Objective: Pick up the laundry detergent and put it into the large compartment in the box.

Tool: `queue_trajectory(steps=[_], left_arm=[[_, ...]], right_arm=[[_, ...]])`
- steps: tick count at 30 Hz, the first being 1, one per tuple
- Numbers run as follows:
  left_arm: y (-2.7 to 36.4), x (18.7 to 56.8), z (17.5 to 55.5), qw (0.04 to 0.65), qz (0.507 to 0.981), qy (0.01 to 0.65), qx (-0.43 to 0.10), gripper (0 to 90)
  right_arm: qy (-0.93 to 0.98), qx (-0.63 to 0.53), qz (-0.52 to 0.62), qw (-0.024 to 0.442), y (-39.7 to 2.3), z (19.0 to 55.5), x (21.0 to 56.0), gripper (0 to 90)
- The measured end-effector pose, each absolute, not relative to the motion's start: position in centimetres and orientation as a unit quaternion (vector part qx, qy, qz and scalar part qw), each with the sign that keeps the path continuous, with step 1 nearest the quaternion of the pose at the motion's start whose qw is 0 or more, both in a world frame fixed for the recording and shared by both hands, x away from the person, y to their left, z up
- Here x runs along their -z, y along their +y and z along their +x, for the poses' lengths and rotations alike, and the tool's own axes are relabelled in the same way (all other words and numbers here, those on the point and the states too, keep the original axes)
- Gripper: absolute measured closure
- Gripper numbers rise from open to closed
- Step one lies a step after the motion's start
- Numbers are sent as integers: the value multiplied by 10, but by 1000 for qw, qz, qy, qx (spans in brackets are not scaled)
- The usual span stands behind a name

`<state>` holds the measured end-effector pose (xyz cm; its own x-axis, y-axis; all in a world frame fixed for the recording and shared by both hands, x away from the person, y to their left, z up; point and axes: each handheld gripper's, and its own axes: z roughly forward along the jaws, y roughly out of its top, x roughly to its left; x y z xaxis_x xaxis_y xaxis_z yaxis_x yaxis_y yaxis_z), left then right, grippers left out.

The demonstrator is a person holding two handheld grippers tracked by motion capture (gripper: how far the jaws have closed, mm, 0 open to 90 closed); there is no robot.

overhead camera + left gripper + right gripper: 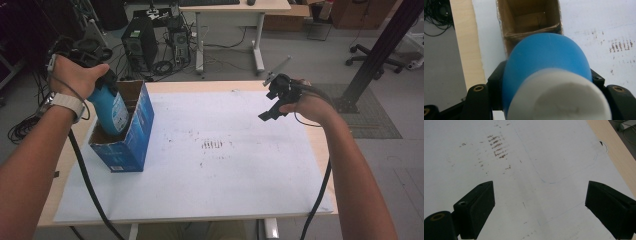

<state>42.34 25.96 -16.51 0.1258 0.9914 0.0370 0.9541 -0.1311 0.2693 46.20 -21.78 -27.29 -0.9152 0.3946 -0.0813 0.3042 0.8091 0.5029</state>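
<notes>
The left tongs [102,82] grip the blue bottle [111,112], its lower end inside the open blue carton [131,142] at the worktop's [87,165] left edge. The left gripper view shows the bottle's white cap [560,100] and the carton's bare brown interior. The right tongs [539,210] stand open, holding nothing, above the white sheet [225,165].

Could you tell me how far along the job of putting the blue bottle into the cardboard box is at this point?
Done: the left gripper has the blue bottle clamped near its top, and the bottle's lower end is already inside the open box. In hand: lowering it in, tilted. Left: seating it on the box floor and letting go. The right gripper hangs open over the white sheet, holding nothing.
</notes>
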Motion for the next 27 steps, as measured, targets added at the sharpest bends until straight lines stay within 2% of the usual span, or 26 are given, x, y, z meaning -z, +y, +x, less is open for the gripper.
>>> queue_trajectory(steps=[27], left_arm=[[260,218,429,79,752,647,-101,377]], right_arm=[[947,-245,189,87,-220,462,276,90]])
